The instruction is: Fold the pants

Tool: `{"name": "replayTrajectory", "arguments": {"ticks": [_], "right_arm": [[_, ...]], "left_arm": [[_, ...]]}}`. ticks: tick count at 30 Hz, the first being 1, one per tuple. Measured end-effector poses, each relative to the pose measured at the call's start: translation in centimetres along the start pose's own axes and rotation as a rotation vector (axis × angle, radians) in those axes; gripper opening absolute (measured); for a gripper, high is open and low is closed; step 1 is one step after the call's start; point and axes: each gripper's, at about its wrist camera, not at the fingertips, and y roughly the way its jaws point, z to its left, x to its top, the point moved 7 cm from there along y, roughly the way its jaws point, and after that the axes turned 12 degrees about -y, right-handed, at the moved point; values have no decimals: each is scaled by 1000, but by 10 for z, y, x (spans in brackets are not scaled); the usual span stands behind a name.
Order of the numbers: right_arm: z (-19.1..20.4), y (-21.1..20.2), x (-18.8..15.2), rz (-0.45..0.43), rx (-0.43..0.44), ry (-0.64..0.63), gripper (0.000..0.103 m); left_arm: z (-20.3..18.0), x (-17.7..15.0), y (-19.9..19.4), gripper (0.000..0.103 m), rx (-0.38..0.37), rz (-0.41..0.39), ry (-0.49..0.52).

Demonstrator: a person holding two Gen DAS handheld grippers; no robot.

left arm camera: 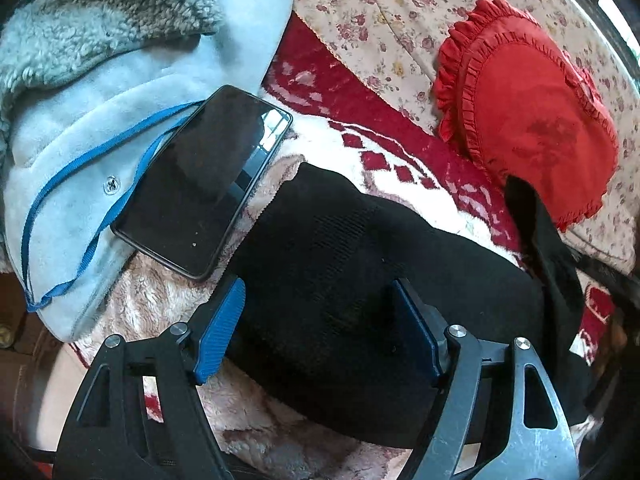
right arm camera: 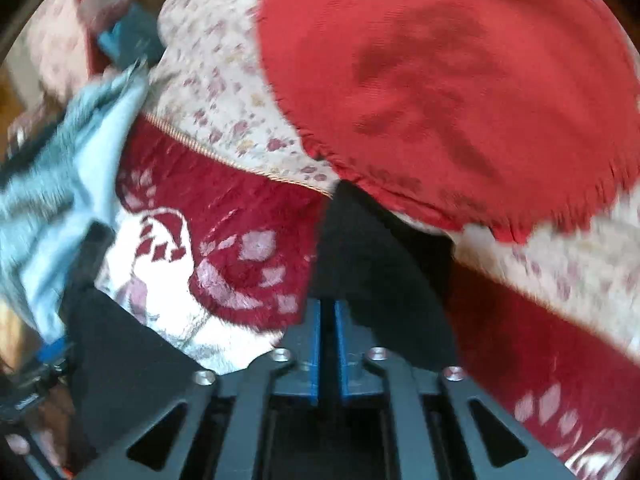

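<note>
The black pants (left arm camera: 344, 264) lie bunched on a red and white fleece blanket (left arm camera: 384, 152). My left gripper (left arm camera: 320, 300) is open, its blue pads on either side of the pants' bulk, resting over the fabric. My right gripper (right arm camera: 328, 320) is shut on a fold of the black pants (right arm camera: 376, 264) and holds it lifted near the red heart cushion (right arm camera: 460, 80). In the left wrist view that lifted strip of pants (left arm camera: 544, 248) rises at the right edge. The right wrist view is blurred.
A black phone (left arm camera: 204, 180) lies beside the pants on a light blue fleece jacket (left arm camera: 100, 92) with a blue cord (left arm camera: 80, 184). The red heart cushion (left arm camera: 532, 116) sits on a floral sheet (left arm camera: 380, 16) at the back right.
</note>
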Motion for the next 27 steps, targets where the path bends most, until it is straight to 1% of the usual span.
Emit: {"name": "replayTrajectory", "arguments": {"ticks": [3,6,8,9,11,12,13,15,17,18,20,21,22,23,24,25,26,27], "right_arm": [[-18,-48,-27,-51,-17,10,5],[-36,-76,-48,-57,-40,38,5],[-40,-84,-47,-73,-70,30,5],[-38,-84,-43,-81,-75,25,8],[-29,-79,-31,-91,-71,13,29],[-22,-72,-21,-90,-74,8,52],[-16,-66,-12,-92,-67,5,57],[-3,-45,11,-90,-56,8,57],[5,-25,28,-67,-78,-5,57],[9,-7,39,-33,-100,-30,58],[12,21,49,31,-138,-72,58],[11,43,51,87,-166,-101,58],[9,55,50,121,-167,-111,55],[5,65,48,141,-150,-103,46],[1,69,45,138,-109,-71,26],[-7,64,40,104,-60,-13,18],[-13,57,37,78,-44,14,15],[-20,45,33,45,-31,41,14]], "left_arm": [[1,0,-1,75,-3,0,-5],[1,0,-2,75,12,-8,3],[0,-1,-2,75,12,-9,0],[-1,-1,-2,75,12,-10,-5],[-1,-3,-3,75,12,-11,-10],[-2,-3,-2,75,14,-11,-6],[-2,-3,-3,75,17,-12,1],[-2,-4,-3,76,17,-12,7],[-2,-4,-3,76,14,-11,13],[-2,-5,-3,76,13,-11,13],[-2,-5,-1,77,8,-11,13],[-1,-5,0,77,5,-9,13],[-1,-5,0,77,1,-8,11],[-1,-5,0,77,-1,-10,11],[0,-5,0,77,-2,-9,14],[0,-5,1,77,-4,-8,17],[-1,-5,1,78,-5,-8,17],[0,-5,1,78,-5,-9,16]]}}
